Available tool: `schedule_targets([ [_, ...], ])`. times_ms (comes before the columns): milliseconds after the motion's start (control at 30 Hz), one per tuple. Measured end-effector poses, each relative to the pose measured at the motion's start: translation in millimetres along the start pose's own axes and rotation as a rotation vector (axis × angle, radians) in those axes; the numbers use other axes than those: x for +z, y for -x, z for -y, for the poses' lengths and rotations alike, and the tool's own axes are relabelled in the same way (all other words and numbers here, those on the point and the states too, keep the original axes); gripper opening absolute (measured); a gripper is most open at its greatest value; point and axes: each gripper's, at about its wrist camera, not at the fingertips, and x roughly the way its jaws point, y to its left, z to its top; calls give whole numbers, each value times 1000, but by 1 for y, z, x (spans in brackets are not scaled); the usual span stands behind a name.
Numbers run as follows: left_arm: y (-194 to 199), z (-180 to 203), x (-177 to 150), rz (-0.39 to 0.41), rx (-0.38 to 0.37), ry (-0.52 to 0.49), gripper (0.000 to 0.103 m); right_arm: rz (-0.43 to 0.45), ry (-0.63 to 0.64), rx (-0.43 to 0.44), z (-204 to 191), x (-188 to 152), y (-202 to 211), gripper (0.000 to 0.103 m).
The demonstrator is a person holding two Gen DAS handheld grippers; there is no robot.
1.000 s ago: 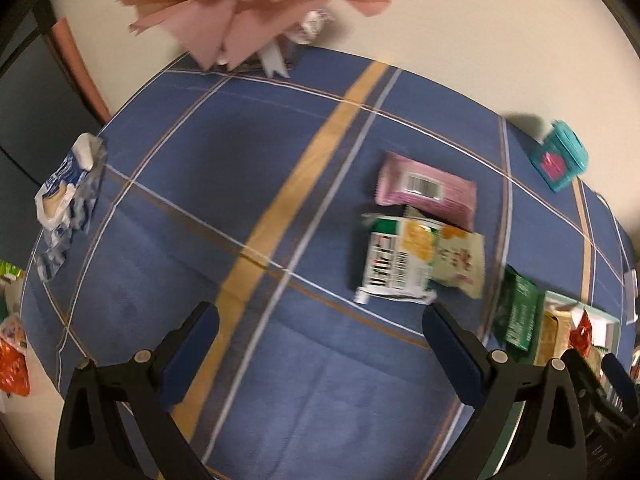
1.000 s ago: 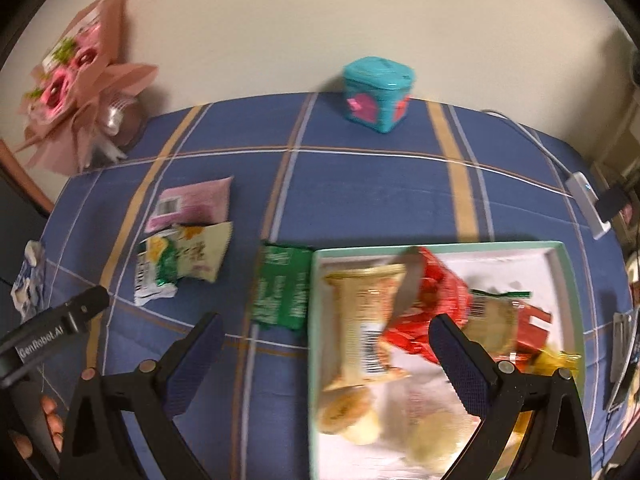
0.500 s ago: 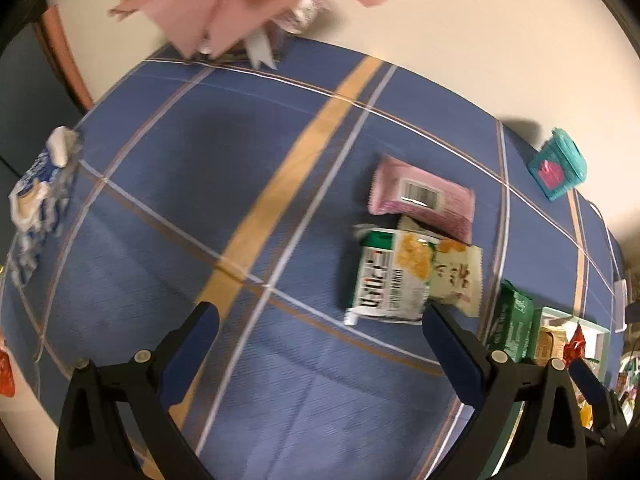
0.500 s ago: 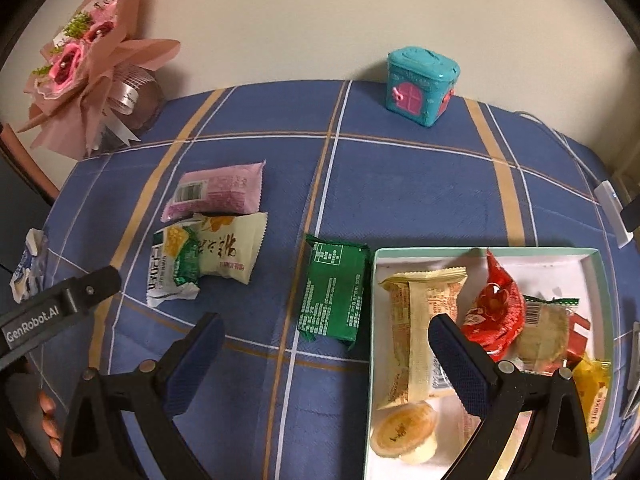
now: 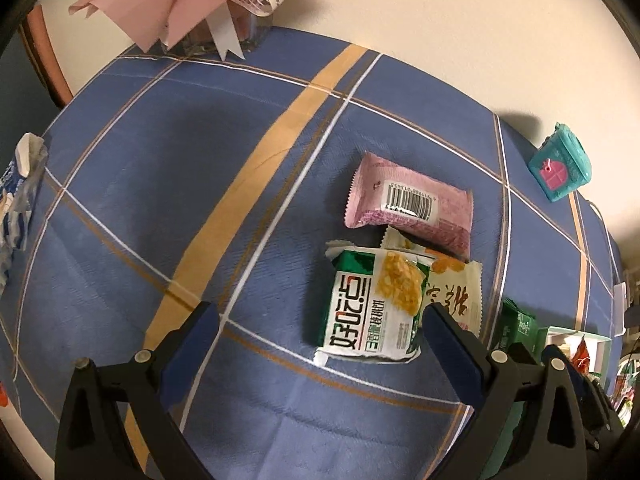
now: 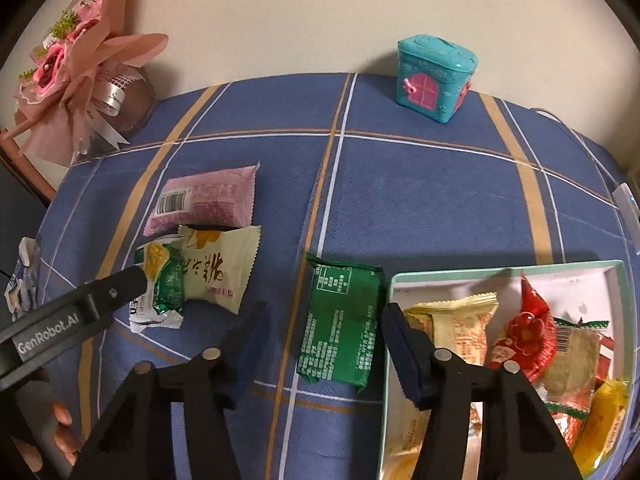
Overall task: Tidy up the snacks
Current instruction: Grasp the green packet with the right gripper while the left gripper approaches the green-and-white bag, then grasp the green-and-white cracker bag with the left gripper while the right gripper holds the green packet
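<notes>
a plain cream wall backs a table under a blue checked cloth (image 6: 420, 200), with a pink bouquet (image 6: 76, 76) at its far left corner and a teal toy house (image 6: 436, 76) by the far edge.

four packets lie loose on the cloth, outside the box, which looks like why both grippers point down at them. the right gripper (image 6: 320, 320) sits over the dark green packet (image 6: 342, 324), which lies flat just beside the left wall of the pale green box (image 6: 500, 269) near the front right corner. its jaws are closing with the packet between them, though the pads don't look to be pressing it yet. the left gripper (image 5: 320, 320) is spread wide and holds nothing; its right finger overlaps the green and white packet (image 5: 372, 308), which partly covers a cream packet (image 5: 456, 292), with a pink packet (image 5: 408, 204) touching behind.

the box already holds a yellow wrapped bar (image 6: 460, 328), a red pouch (image 6: 528, 328), a yellow sweet (image 6: 604, 420) and several others heaped against the right side.
</notes>
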Motion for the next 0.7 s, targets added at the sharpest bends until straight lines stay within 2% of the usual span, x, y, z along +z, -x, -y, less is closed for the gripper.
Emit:
schedule_targets([
  [67, -4, 3, 1, -3, -9, -8, 100, 4, 14, -4, -3, 1, -1, 50],
  [167, -8, 5, 0, -6, -17, -19, 96, -2, 15, 1, -4, 1, -5, 49],
  [233, -10, 6, 0, -5, -24, -23, 89, -9, 15, -10, -3, 1, -9, 49],
  [367, -14, 7, -1, -11, -31, -28, 87, -2, 4, -27, 0, 1, -11, 49],
  [400, -15, 8, -2, -15, -37, -31, 84, -1, -1, -27, 1, 1, -11, 49],
  [467, -17, 9, -3, -23, -46, -32, 73, 0, -6, -26, 2, 1, -11, 49],
  [600, -21, 9, -5, -36, -48, -31, 61, -2, 5, -36, -1, 0, -12, 49],
  [633, -22, 9, -5, -38, -51, -32, 56, -1, 4, -35, 0, 0, -12, 49],
  [700, -22, 9, -5, -39, -45, -35, 55, -1, -3, -25, 1, 0, -12, 49],
])
